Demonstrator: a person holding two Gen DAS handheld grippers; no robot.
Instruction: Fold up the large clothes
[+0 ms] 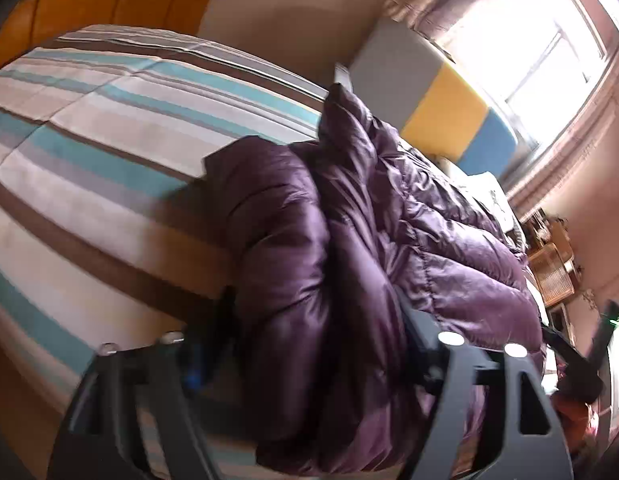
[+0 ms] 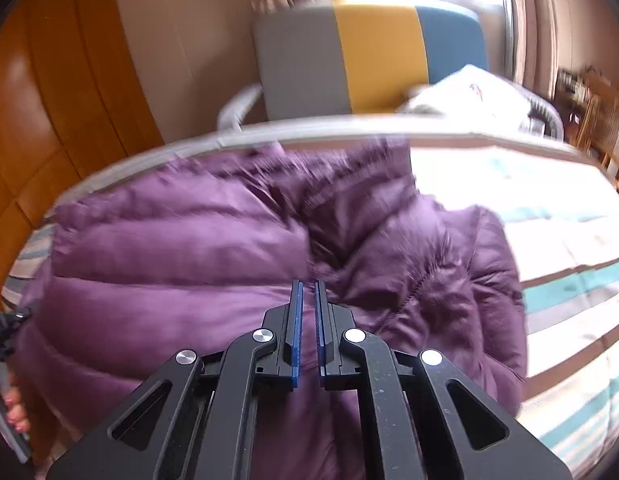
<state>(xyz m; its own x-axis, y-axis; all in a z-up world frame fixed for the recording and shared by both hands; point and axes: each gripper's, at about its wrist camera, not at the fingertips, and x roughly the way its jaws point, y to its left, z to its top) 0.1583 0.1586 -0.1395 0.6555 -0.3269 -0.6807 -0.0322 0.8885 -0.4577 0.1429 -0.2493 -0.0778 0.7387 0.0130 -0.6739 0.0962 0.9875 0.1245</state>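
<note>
Purple quilting fills my left wrist view: the puffer jacket (image 1: 349, 264) lies bunched on the striped bedspread (image 1: 89, 152), and a thick fold of it bulges up between the fingers of my left gripper (image 1: 313, 320), which stand wide apart on either side with the fabric packed between them; whether they are actually pinching it I cannot tell, since the tips are buried and blurred. Behind the jacket stands a headboard (image 1: 441, 108) in grey, yellow and blue panels, with a bright window (image 1: 529, 52) and pale curtains to its right, and a wooden shelf (image 1: 553, 264) further along the wall. From my right wrist view, the same jacket (image 2: 181, 248) spreads over the near half of the bedspread (image 2: 569, 288), its left side fairly flat, its right side crumpled into a heap. My right gripper (image 2: 308, 292) hangs over the middle of the jacket, its blue pads (image 2: 297, 332) nearly together with a narrow slit of daylight between them and nothing caught there. A white pillow (image 2: 469, 96) lies at the foot of the headboard (image 2: 369, 52), and orange wooden panels (image 2: 49, 100) line the left wall.
</note>
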